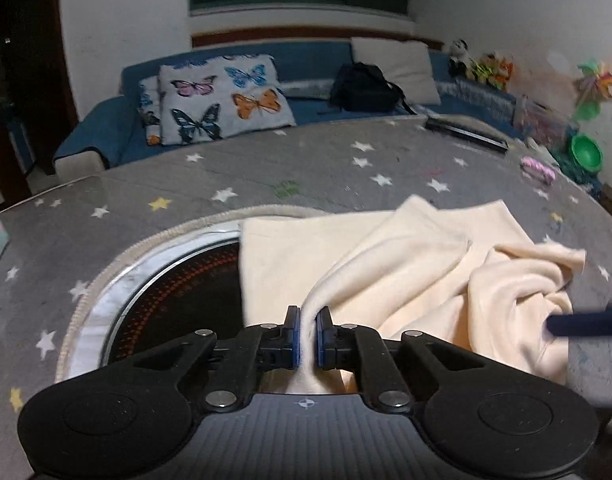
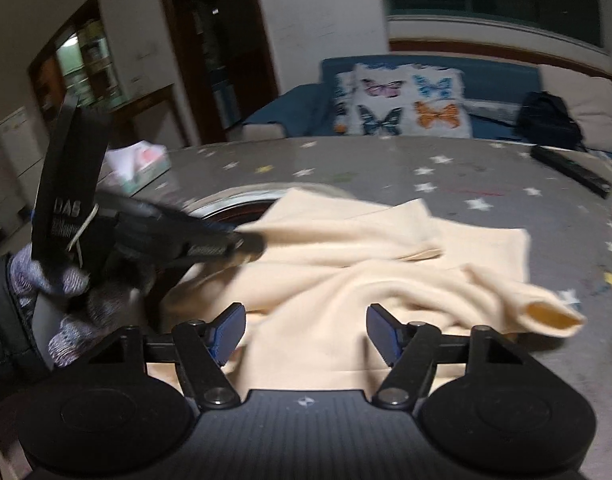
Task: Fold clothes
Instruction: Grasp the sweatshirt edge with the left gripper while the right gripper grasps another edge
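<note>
A cream garment (image 1: 405, 264) lies crumpled on the grey star-patterned tablecloth (image 1: 266, 176). My left gripper (image 1: 307, 334) is shut on a pinched fold of the garment near its front edge. In the right wrist view the same garment (image 2: 345, 264) spreads ahead, with a sleeve cuff (image 2: 553, 314) open at the right. My right gripper (image 2: 306, 330) is open and empty, its pads just above the garment's near edge. The left gripper (image 2: 242, 244) shows there at the left, held by a gloved hand (image 2: 54, 280), gripping the cloth.
A round inset burner (image 1: 174, 292) with a metal rim sits in the table, partly under the garment. A tissue box (image 2: 140, 166) stands at the far left, a black flat object (image 1: 465, 132) at the far right. A blue sofa (image 1: 306, 80) with butterfly cushions lies beyond.
</note>
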Demonstrator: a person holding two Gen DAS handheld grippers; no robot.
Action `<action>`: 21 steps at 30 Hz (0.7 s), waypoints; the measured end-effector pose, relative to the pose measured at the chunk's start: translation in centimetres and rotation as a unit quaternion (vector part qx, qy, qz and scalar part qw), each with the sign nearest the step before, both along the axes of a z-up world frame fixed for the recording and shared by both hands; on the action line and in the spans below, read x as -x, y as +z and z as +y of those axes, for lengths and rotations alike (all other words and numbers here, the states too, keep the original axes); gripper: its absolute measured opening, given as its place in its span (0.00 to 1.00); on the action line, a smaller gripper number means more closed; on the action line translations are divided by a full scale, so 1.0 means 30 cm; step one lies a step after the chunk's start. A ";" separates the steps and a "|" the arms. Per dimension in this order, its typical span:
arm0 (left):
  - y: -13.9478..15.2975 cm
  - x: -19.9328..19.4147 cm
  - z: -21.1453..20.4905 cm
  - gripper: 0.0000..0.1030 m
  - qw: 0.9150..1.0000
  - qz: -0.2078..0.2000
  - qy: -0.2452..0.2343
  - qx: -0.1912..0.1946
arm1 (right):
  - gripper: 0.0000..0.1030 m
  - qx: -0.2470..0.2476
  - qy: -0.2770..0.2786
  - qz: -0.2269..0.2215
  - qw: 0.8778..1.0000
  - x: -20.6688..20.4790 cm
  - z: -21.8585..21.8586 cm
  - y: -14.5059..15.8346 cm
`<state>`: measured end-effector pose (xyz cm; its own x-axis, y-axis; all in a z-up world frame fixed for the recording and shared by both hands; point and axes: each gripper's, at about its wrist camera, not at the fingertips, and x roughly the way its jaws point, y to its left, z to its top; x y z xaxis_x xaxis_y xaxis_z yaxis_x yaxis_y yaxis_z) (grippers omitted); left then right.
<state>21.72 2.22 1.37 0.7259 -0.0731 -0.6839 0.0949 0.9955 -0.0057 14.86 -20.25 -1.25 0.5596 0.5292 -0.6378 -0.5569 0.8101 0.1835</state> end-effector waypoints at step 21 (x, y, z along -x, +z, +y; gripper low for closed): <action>0.155 0.426 0.212 0.08 0.991 -0.037 0.114 0.053 | 0.06 -0.018 -0.015 0.010 1.000 0.291 -0.216 0.062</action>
<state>8.93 8.60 6.02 0.7798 0.0297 -0.6254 -0.1279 0.9854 -0.1128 6.14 -26.73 0.60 0.5632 0.5351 -0.6296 -0.5285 0.8190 0.2234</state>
